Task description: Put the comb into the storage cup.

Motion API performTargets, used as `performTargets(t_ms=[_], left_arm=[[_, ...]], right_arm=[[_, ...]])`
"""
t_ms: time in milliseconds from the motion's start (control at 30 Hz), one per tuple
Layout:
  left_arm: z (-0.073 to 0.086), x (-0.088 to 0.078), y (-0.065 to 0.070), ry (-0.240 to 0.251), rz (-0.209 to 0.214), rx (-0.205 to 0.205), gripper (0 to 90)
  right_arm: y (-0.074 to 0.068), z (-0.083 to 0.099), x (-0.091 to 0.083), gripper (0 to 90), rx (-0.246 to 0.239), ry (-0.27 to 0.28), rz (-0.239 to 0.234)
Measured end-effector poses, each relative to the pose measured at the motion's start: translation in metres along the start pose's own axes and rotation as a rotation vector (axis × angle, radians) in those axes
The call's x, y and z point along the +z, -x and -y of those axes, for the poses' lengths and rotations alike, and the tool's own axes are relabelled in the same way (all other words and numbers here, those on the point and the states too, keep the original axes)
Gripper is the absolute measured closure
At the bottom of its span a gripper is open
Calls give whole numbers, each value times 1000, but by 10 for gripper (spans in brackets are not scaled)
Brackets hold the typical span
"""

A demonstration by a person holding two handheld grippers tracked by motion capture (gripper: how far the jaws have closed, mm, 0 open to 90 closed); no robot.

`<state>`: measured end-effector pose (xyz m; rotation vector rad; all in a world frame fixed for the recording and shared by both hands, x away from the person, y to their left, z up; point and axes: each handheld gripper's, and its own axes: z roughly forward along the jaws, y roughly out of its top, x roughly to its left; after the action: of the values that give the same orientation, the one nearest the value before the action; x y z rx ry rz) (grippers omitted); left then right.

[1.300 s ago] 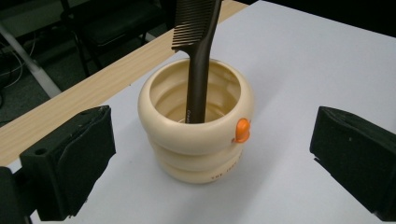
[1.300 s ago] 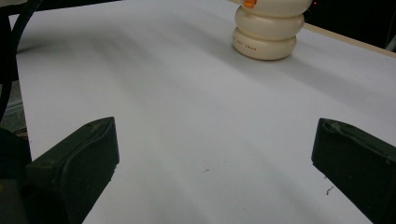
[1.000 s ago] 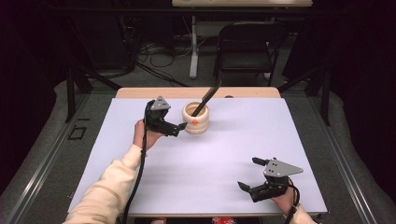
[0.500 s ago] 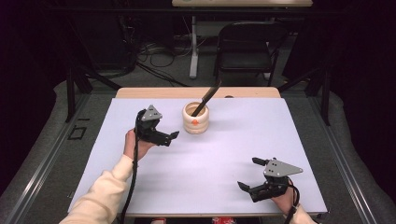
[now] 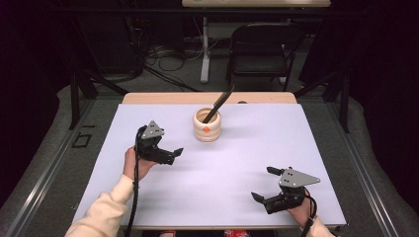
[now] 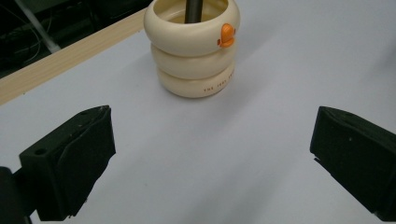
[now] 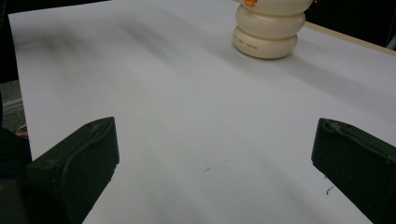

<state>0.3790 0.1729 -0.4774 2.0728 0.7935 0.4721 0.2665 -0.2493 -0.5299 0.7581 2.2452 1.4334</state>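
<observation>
A cream ringed holder point(image 5: 207, 126) with an orange mark stands at the back middle of the white table point(image 5: 247, 158). A dark stick-like tool point(image 5: 218, 105) leans out of it to the right. The holder point(image 6: 192, 46) lies ahead of my left gripper point(image 5: 172, 154), which hovers open and empty to the holder's left and nearer the person. Near the front right edge my right gripper point(image 5: 266, 185) is open and empty too, and the holder point(image 7: 270, 28) is far ahead of its jaws.
A wooden strip point(image 5: 163, 98) runs along the table's far edge. Behind it stand a black chair point(image 5: 259, 47), a white post point(image 5: 204, 49) and floor cables point(image 5: 163, 54). A metal frame rail point(image 5: 44, 163) flanks the left side.
My left gripper has drawn back from beside the holder, moving left and toward the person. The right gripper has stayed where it was.
</observation>
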Motion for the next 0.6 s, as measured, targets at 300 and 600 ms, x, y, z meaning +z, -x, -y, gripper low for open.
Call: performTargets(t_ms=[300, 600], left_arm=[[13, -8, 6, -6, -4, -9, 1], [25, -13, 15, -7, 3, -10, 0]], right_arm=[[0, 0, 0, 2, 0, -3, 1], [0, 0, 0, 2, 1, -3, -1]])
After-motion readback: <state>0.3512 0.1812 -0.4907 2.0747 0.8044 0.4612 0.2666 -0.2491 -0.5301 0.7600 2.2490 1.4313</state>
